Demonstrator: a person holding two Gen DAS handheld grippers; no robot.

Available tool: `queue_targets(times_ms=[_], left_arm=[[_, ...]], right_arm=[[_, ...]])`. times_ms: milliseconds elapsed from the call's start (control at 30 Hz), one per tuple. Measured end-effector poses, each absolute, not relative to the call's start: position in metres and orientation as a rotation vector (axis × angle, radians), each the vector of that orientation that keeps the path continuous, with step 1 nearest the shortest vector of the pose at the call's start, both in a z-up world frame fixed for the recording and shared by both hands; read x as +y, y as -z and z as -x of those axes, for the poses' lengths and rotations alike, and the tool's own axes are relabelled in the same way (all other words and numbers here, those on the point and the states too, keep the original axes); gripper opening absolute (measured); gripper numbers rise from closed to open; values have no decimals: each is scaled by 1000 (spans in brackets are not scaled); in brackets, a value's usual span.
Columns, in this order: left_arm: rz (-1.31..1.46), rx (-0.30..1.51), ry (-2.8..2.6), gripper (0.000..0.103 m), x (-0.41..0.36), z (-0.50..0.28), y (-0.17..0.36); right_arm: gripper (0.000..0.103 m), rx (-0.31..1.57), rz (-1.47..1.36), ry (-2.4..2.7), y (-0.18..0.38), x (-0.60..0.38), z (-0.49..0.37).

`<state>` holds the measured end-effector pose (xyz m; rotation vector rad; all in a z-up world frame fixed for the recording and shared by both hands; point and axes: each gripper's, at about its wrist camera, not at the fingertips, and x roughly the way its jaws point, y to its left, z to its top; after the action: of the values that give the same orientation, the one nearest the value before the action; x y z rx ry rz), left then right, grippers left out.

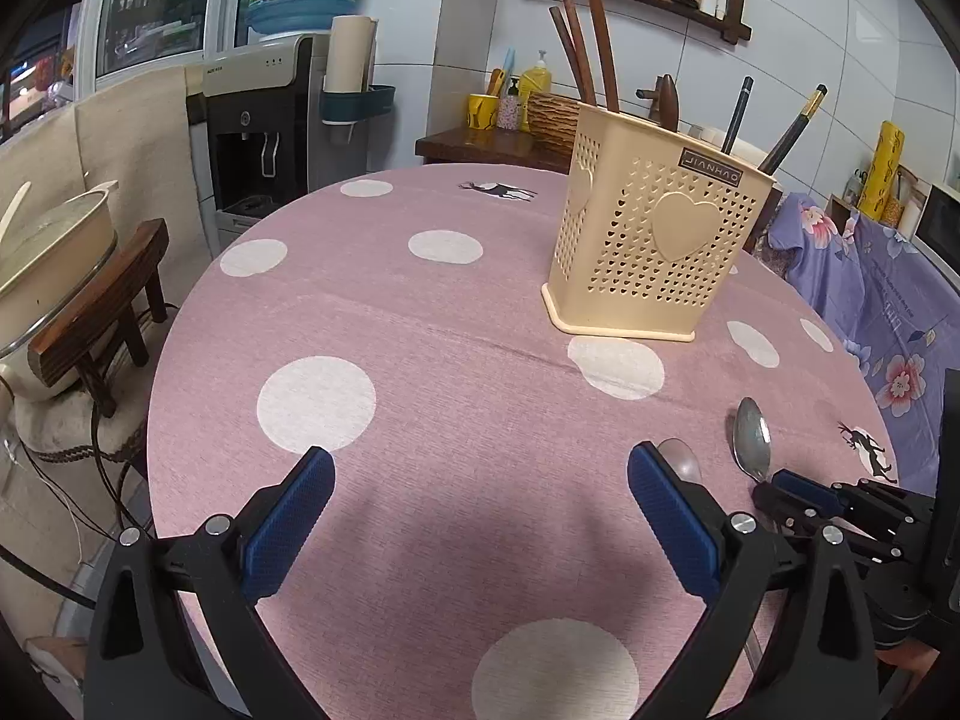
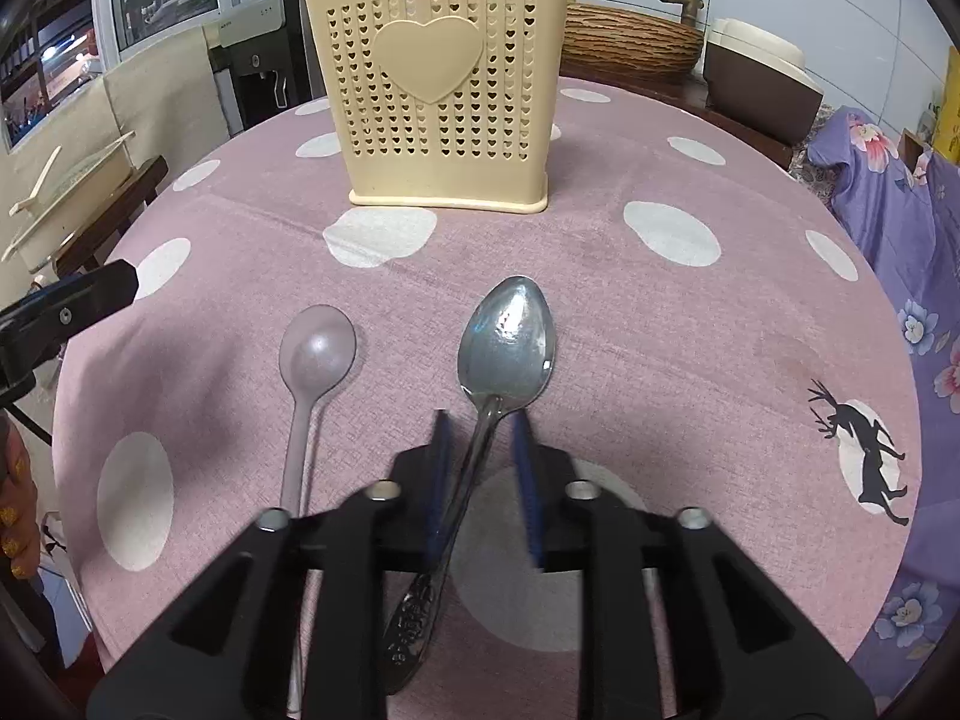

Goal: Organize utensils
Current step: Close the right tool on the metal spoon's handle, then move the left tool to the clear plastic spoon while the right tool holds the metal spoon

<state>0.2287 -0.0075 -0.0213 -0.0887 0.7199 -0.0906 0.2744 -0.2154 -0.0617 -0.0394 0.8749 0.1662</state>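
A cream perforated utensil holder (image 1: pixel 648 240) (image 2: pixel 444 90) stands at the far side of the pink dotted table (image 1: pixel 420 330), with brown chopsticks (image 1: pixel 591 48) and dark utensils in it. Two spoons lie side by side on the cloth: a large metal spoon (image 2: pixel 507 342) (image 1: pixel 751 441) and a smaller matte spoon (image 2: pixel 318 348) (image 1: pixel 681 459) to its left. My right gripper (image 2: pixel 480 420) straddles the large spoon's handle, with its blue pads apart and a gap on the right side. My left gripper (image 1: pixel 480 480) hovers wide open over bare cloth, left of the spoons, with nothing between its fingers.
A wooden stool with a cream pot (image 1: pixel 54 264) stands off the table's left edge. A water dispenser (image 1: pixel 258 138) is behind. A floral purple cloth (image 1: pixel 870 276) covers furniture on the right. A woven basket (image 2: pixel 630 42) sits behind the holder.
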Motion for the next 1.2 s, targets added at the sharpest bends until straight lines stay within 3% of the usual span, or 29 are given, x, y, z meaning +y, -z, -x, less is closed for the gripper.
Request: queue_targets(times_ms=[67,567,667,867,1000,1200], left_arm=[[88,721,90,97,-7,-229,21],[79,726,92,97,-11,-229,23],[78,731,103,97,-14,-229,23],[86,761,172,95,-28,-229,26],[75,782,226,89,-49,-230,27],[-59,843,262,66,-98,-232,40]], right_arm=[[47,874,25,-163,62,-215,-277],[47,903,6,-78,63,-207,-319],[38,903,12,-73,62,-207,-322],[38,891,-63,-94,59,-224,-318],[38,860,-78,-70,49,-236,-312],[38,818,-78,-42,38,-247,-299]])
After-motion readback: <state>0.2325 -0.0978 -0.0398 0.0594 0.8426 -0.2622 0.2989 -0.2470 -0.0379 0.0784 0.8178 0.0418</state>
